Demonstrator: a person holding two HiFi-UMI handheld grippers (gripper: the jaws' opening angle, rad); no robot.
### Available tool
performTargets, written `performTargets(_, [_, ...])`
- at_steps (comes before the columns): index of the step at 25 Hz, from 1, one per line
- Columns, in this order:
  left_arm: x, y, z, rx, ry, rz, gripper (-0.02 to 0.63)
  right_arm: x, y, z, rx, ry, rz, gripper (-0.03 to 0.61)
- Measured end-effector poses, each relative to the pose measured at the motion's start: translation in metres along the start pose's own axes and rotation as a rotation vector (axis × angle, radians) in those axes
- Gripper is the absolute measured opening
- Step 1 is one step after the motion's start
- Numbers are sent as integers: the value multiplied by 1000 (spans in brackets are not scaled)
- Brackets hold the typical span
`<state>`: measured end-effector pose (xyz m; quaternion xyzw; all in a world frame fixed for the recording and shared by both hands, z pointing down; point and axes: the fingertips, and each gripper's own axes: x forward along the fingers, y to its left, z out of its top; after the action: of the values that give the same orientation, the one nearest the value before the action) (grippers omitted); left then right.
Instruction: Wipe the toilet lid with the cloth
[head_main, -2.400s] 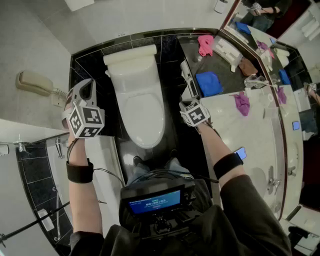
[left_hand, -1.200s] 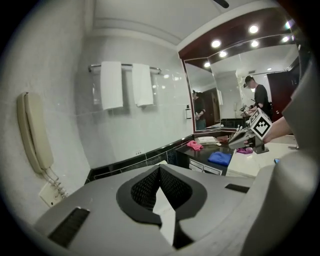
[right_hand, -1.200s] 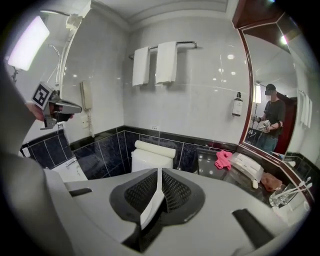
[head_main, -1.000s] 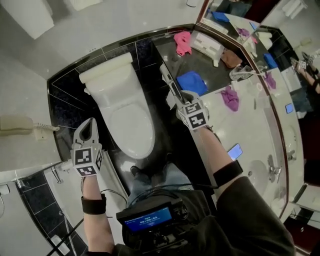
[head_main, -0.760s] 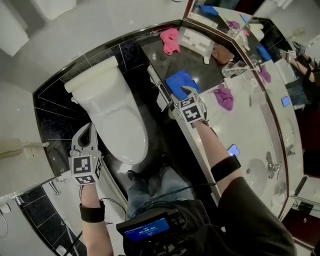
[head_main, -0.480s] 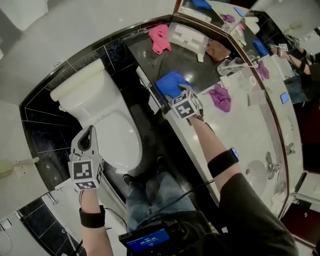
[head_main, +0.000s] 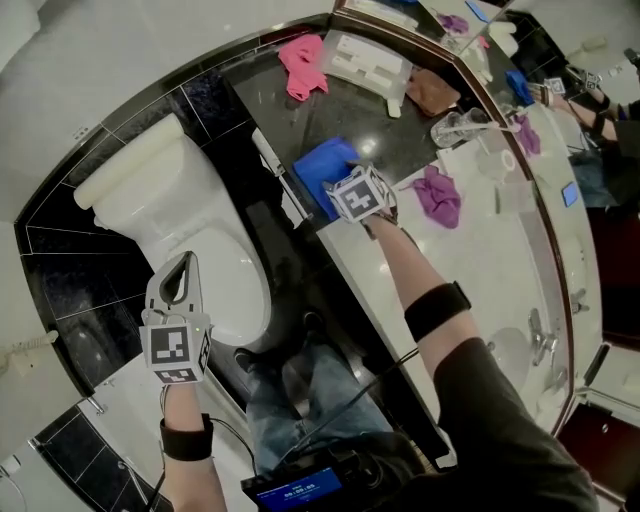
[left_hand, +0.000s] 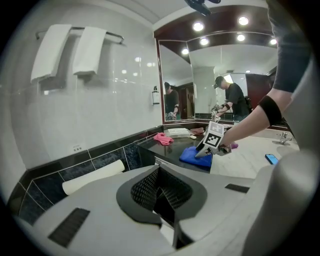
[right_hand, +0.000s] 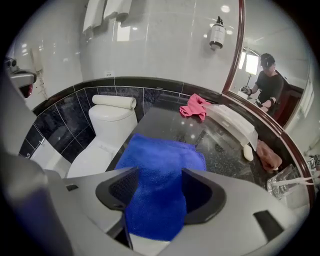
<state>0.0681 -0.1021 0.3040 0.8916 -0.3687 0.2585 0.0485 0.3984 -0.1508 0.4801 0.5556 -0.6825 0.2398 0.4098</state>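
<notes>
Two tongs: left tongs (head_main: 184, 266) shut; right tongs (right_hand: 160, 192) just opened wide; right gripper view alone shows cloth (right_hand: 161, 152) between.

L gripper (head_main: 187, 263): hovering, jaws shut, empty. R gripper (right_hand: 160, 173): arm stretching fwd, jaws just been opening wide, straddling blue cloth (right_hand: 161, 150).

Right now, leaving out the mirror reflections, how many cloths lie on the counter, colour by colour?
Blue cloth: 1
Pink cloth: 1
Purple cloth: 1
Brown cloth: 1
Total: 4
</notes>
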Motion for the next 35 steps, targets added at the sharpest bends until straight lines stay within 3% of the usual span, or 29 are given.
performTargets(6, [7, -5, -8, -23, 24, 6, 0, 17, 4, -23, 92, 50, 114, 277])
performTargets(8, [8, -5, -9, -34, 27, 14, 0, 17, 5, -23, 70, 59, 114, 214])
performTargets(9, [8, -6, -8, -42, 29, 20, 0, 16, 7, -19, 56, 55, 110, 132])
performTargets(11, [8, -6, -7, -44, 33, 20, 0, 13, 9, -11, 39, 45, 101, 87])
performTargets(17, [5, 0, -14, -40, 32, 38, 0, 11, 10, -5, 51, 7, 106, 78])
performTargets(26, [-11, 7, -19, -49, 34, 51, 0, 2, 9, -2, 70, -53, 43, 75])
performTargets(35, [-51, 30, -25, -71, 24, 103, 0, -46, 32, 38, 90, -189, 48, 66])
